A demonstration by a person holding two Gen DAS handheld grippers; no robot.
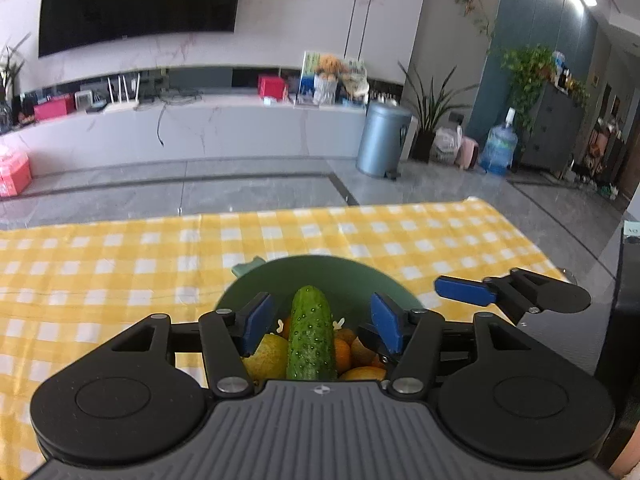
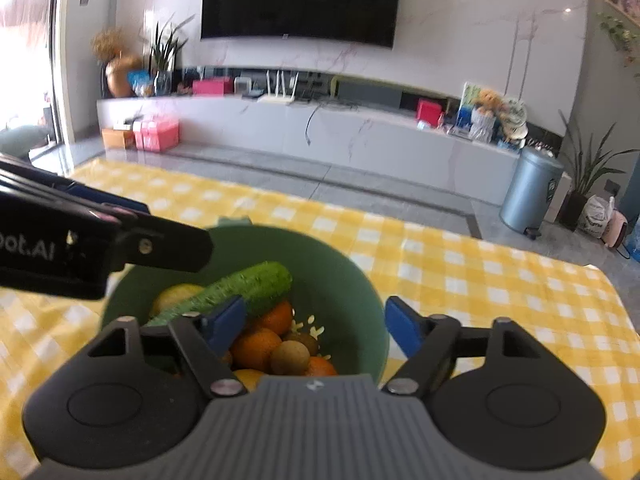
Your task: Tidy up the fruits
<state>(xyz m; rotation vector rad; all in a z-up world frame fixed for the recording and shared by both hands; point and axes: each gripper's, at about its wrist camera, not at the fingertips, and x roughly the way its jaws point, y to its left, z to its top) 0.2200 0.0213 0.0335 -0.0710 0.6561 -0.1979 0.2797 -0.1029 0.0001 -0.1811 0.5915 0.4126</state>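
A green bowl [image 1: 320, 266] [image 2: 360, 280] stands on the yellow checked cloth and holds a bumpy green cucumber [image 1: 311, 332] [image 2: 244, 286], oranges [image 2: 256, 346], a yellow fruit [image 2: 176, 296] [image 1: 266, 354] and a round brown fruit [image 2: 290, 356]. My left gripper [image 1: 322, 322] hovers over the near rim, open, its blue pads either side of the cucumber with gaps showing. My right gripper [image 2: 316, 326] is open above the fruit, its left pad just in front of the cucumber and its right pad outside the rim. Each gripper shows at the edge of the other's view.
The yellow-and-white tablecloth [image 1: 120, 272] ends at the table's far edge, with grey floor beyond. A dark object [image 1: 620, 300] stands off the table's right side. Farther off are a grey bin [image 2: 528, 192] and a long white TV console [image 2: 280, 128].
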